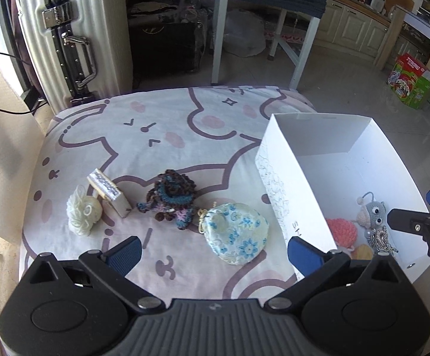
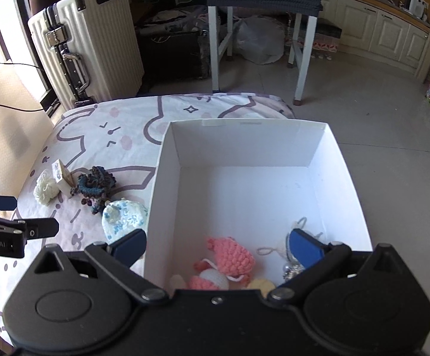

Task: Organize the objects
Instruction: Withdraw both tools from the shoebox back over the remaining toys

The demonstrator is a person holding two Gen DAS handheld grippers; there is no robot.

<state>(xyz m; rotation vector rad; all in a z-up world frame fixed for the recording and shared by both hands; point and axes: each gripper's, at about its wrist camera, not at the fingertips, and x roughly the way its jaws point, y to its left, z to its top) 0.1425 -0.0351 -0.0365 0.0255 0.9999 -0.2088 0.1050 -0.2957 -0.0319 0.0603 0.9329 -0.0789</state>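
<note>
On the pink cartoon cloth [image 1: 161, 118] lie a cream yarn puff [image 1: 82, 212], a small tilted card box [image 1: 109, 192], a dark blue-brown crochet toy [image 1: 170, 198] and a blue-flowered pouch [image 1: 236, 233]. My left gripper [image 1: 215, 255] hovers open just in front of the pouch, holding nothing. A white box [image 2: 244, 136] stands to the right; inside it are a pink crochet toy [image 2: 229, 256], a grey crochet toy [image 1: 373, 212] and a silvery tassel [image 1: 379, 238]. My right gripper [image 2: 218, 249] is open over the box's near end, empty.
A white ribbed suitcase [image 1: 72, 41] stands behind the cloth at left, with a dark bag beside it. White chair legs [image 2: 302, 53] stand on the tiled floor beyond. A green and red carton [image 1: 413, 80] sits far right. A beige board [image 1: 4, 154] leans at left.
</note>
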